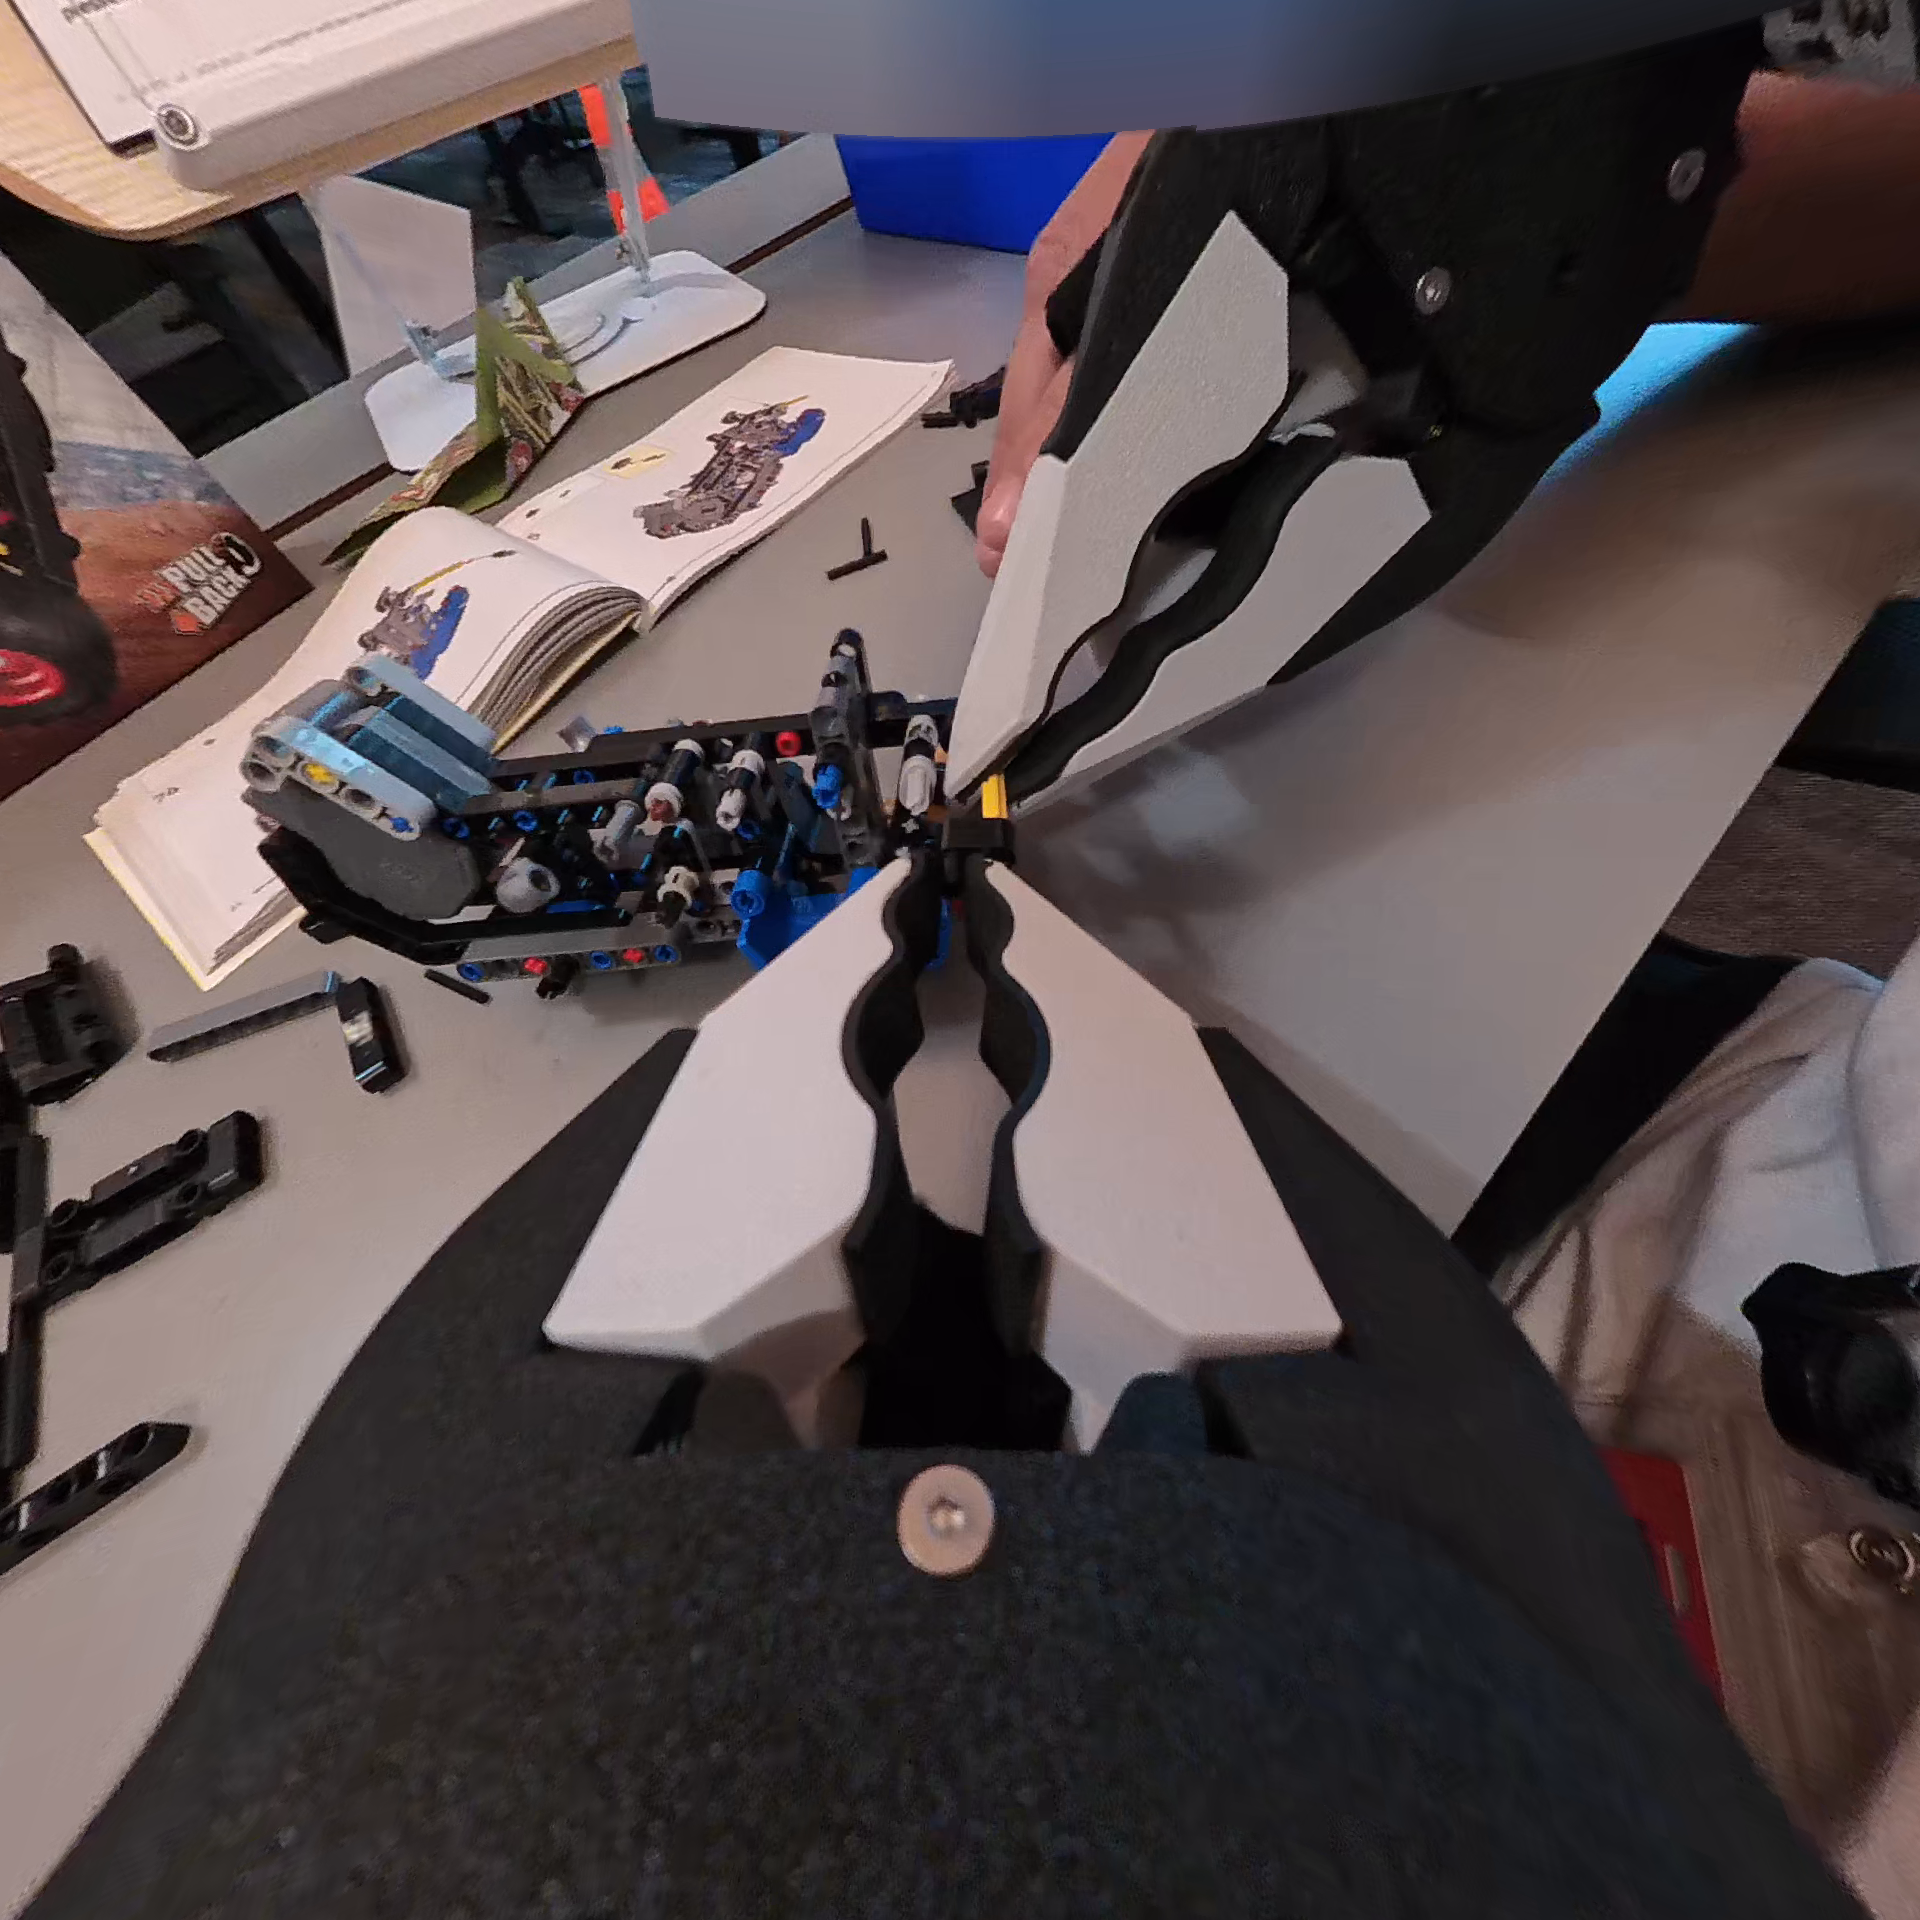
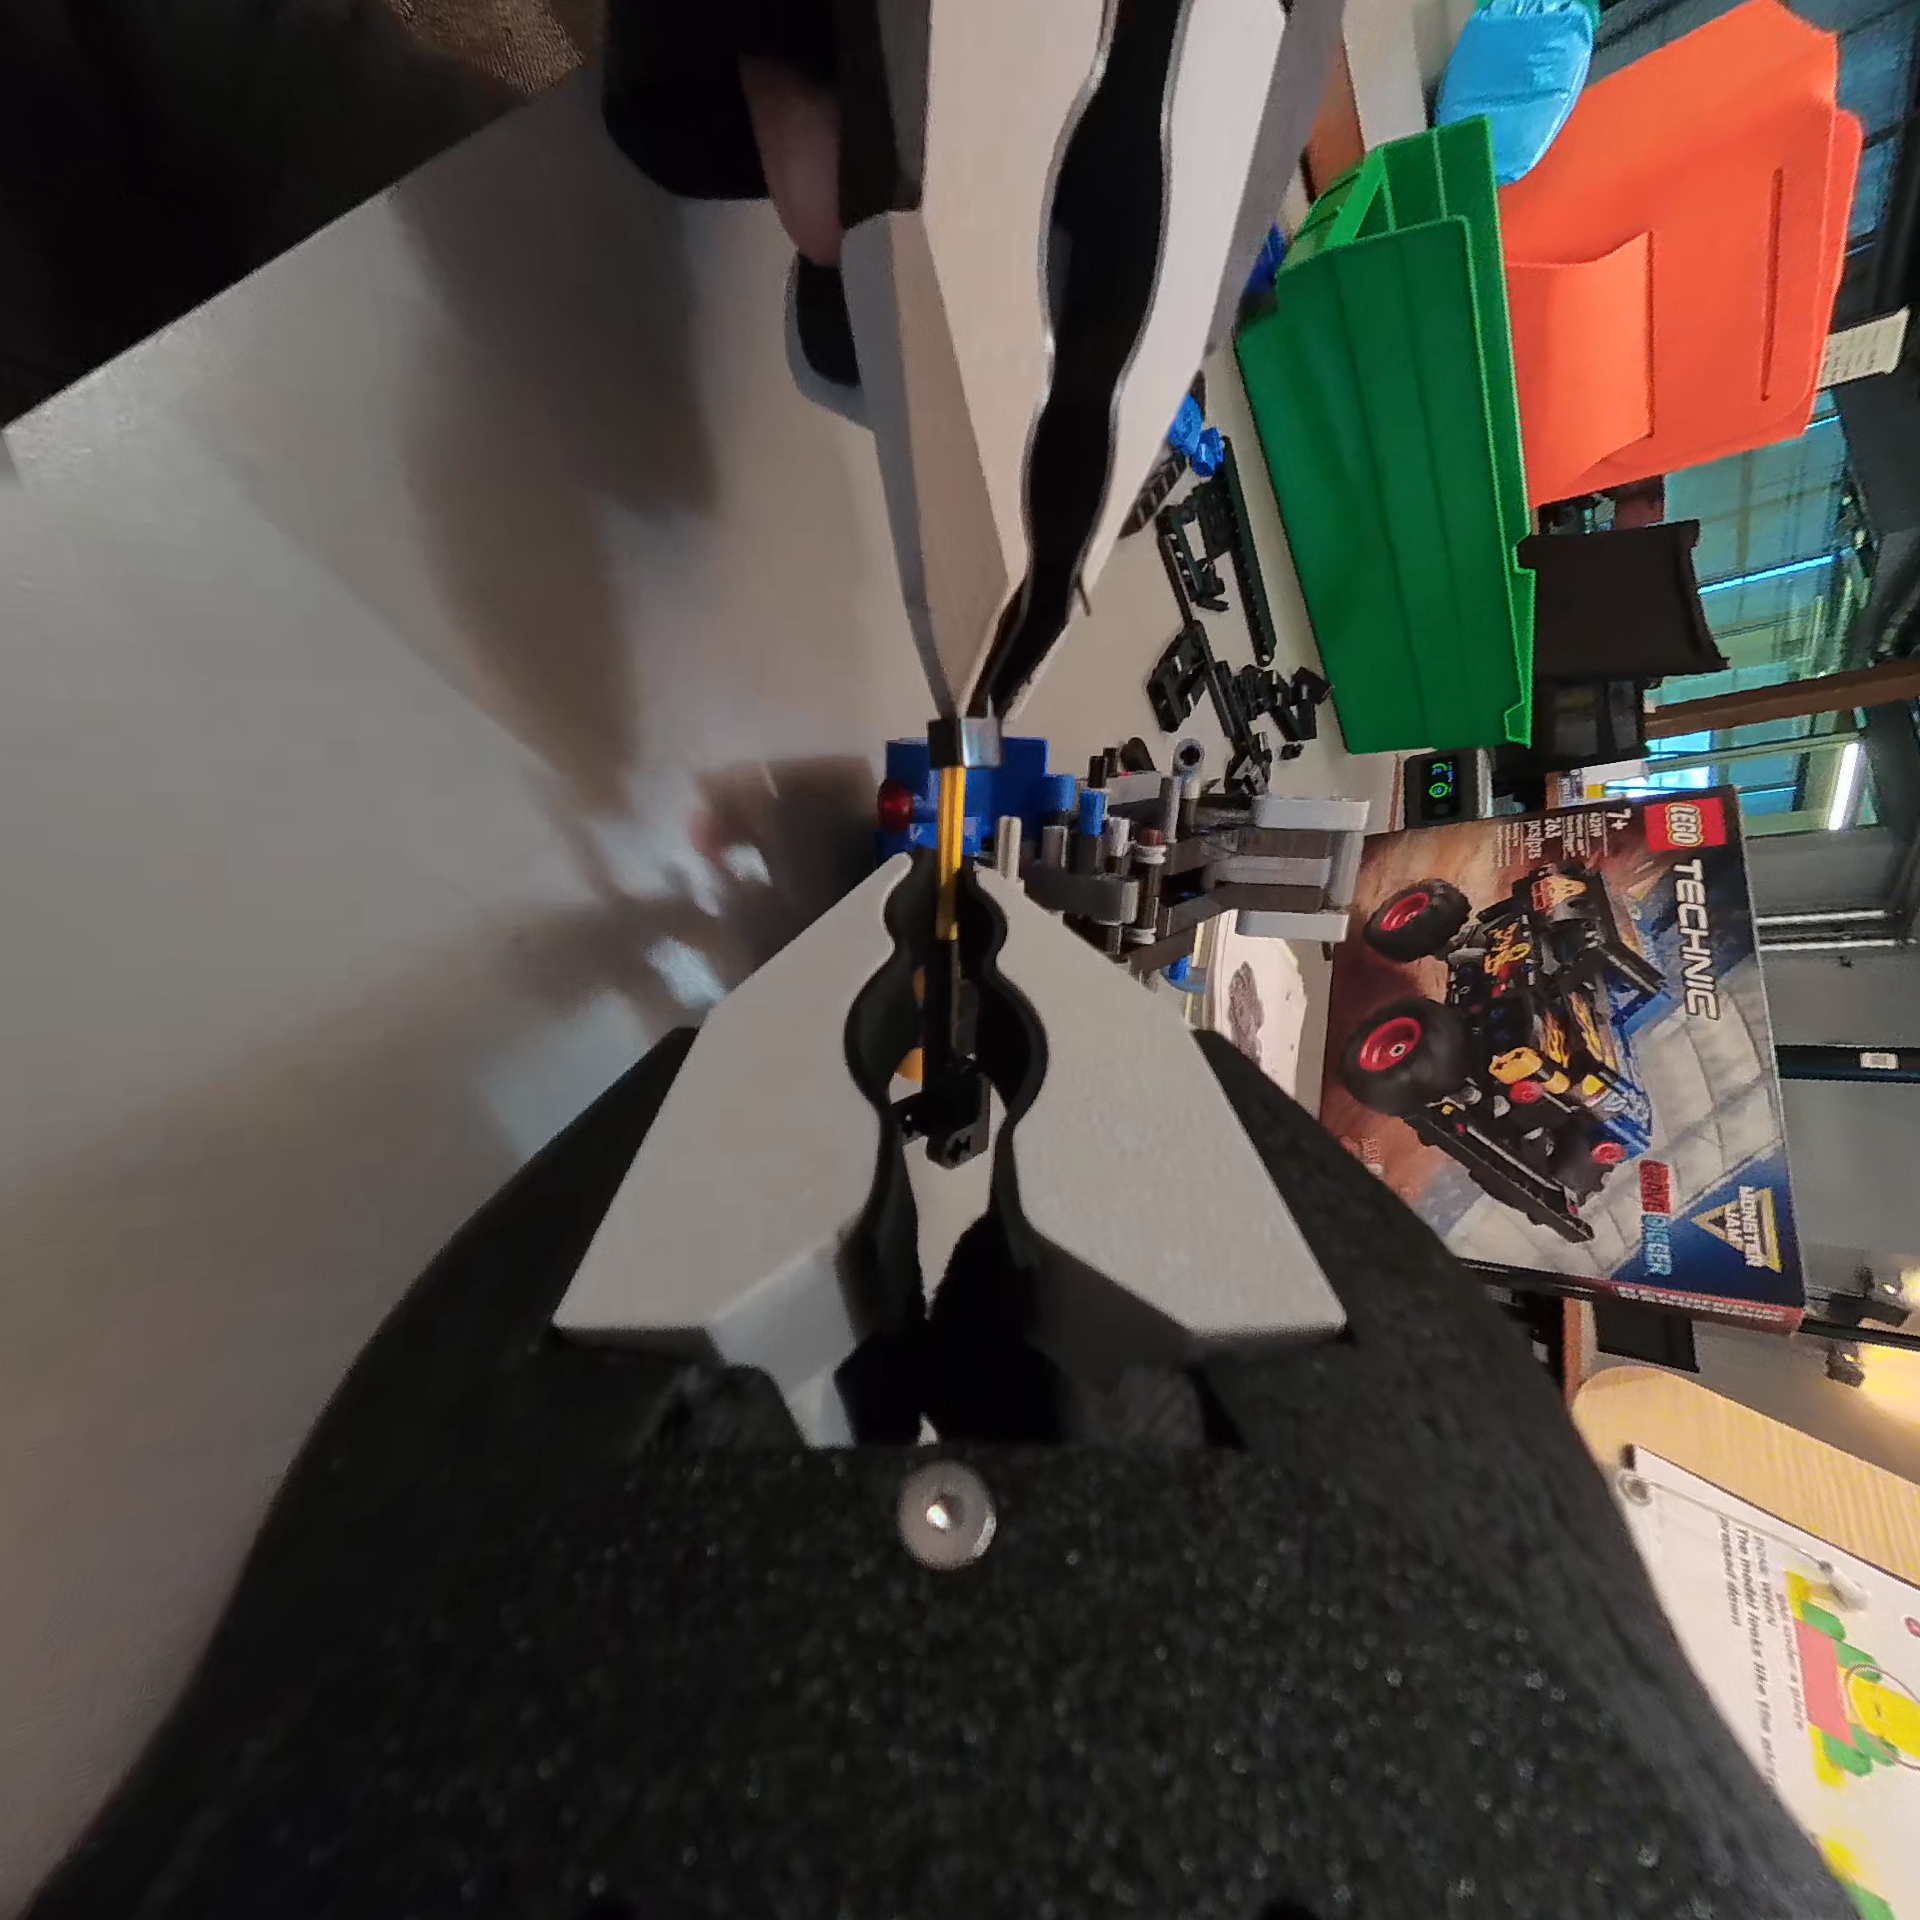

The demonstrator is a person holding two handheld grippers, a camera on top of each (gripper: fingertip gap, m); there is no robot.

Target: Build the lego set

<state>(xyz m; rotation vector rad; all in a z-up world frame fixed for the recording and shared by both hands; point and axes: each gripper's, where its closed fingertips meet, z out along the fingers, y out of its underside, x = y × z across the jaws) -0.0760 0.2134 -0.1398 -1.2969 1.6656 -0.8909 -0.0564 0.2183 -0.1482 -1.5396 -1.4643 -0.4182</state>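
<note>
The half-built lego model (image 1: 623,831), black and grey with blue pins, lies on the grey table (image 1: 468,1122); it also shows in the right wrist view (image 2: 1164,862). My left gripper (image 1: 943,868) is shut on a small black connector (image 1: 977,836) at the model's near end. My right gripper (image 1: 982,790) comes in from the upper right and is shut on a thin yellow axle (image 1: 992,795). In the right wrist view the yellow axle (image 2: 948,842) runs between my right gripper's (image 2: 940,878) pads up to the connector (image 2: 966,743), which my left gripper (image 2: 971,717) pinches. Whether the connector is joined to the model is hidden.
An open instruction booklet (image 1: 644,520) lies behind the model. Loose black pieces (image 1: 156,1184) lie at the left, and more (image 2: 1216,623) beside a green bin (image 2: 1392,436) and an orange bin (image 2: 1683,260). The set's box (image 2: 1558,1039) stands nearby. The table edge (image 1: 1662,935) runs at the right. Only a small space, under 4 cm, lies between the two pairs of fingers.
</note>
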